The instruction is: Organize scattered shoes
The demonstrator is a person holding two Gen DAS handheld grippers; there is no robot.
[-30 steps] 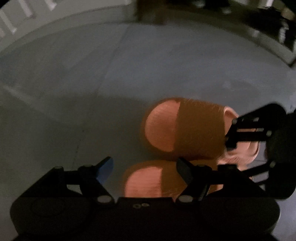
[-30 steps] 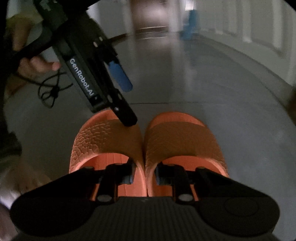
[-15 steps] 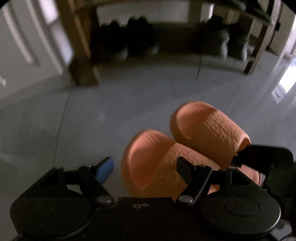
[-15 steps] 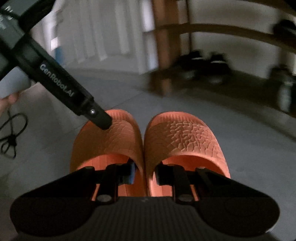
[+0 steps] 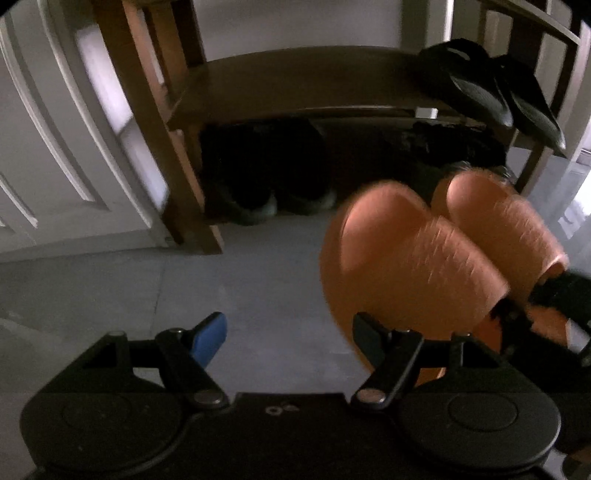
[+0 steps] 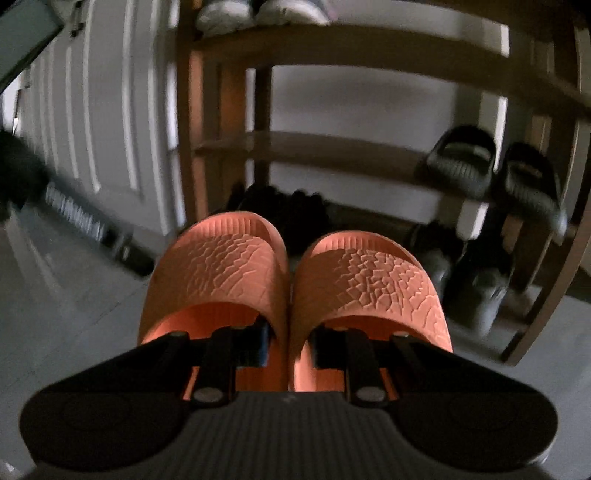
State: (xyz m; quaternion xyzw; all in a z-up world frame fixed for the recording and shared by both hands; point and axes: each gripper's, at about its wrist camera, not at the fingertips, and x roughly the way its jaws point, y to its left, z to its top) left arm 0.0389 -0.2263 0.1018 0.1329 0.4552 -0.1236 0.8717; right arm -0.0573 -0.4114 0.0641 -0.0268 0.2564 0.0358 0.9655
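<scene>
My right gripper (image 6: pixel 288 343) is clamped narrow on the pair of orange slides (image 6: pixel 291 291): one finger sits inside each slide, and the two inner walls are pinched together between them. The slides hang side by side in front of me, toes pointing away, clear of the grey floor (image 6: pixel 66 306).

Straight ahead of that gripper stands the wooden rack (image 6: pixel 332 151). On its middle shelf, up and to the right of my fingers, is a pair of black slides (image 6: pixel 491 170). Dark shoes (image 6: pixel 295 218) sit on the bottom level just beyond the orange toes, with more to the right (too dim to name). Pale shoes (image 6: pixel 258 14) rest on the top shelf.

My left gripper (image 5: pixel 288 339) stands wide with nothing between its fingers. The orange pair (image 5: pixel 424 266) is just to its right and slightly ahead, blurred. To the left of both grippers is a white panelled door (image 5: pixel 55 147).
</scene>
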